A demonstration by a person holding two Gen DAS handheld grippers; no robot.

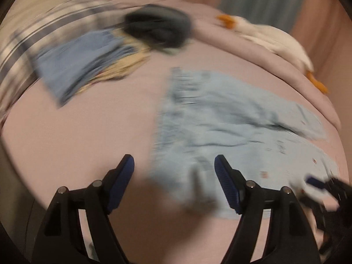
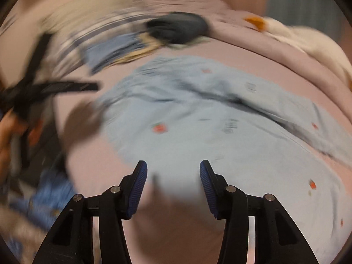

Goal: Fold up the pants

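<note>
Light blue pants (image 1: 222,118) with small red marks lie spread and wrinkled on the pink bed sheet (image 1: 83,136). Both views are blurred by motion. My left gripper (image 1: 174,165) is open above the near left edge of the pants, nothing between its fingers. My right gripper (image 2: 173,169) is open too, hovering over the near part of the pants (image 2: 209,118). The right gripper (image 1: 319,184) also shows at the lower right edge of the left wrist view, over the pants. The left gripper (image 2: 50,88) appears as a dark blur at the left of the right wrist view.
A folded blue garment (image 1: 72,66) on yellowish cloth lies at the back left, next to a dark bundle (image 1: 158,28). A white plush toy with orange parts (image 1: 272,37) rests on the far bedding. A striped cloth (image 1: 37,37) lies far left. Blue clothes (image 2: 44,200) sit beside the bed.
</note>
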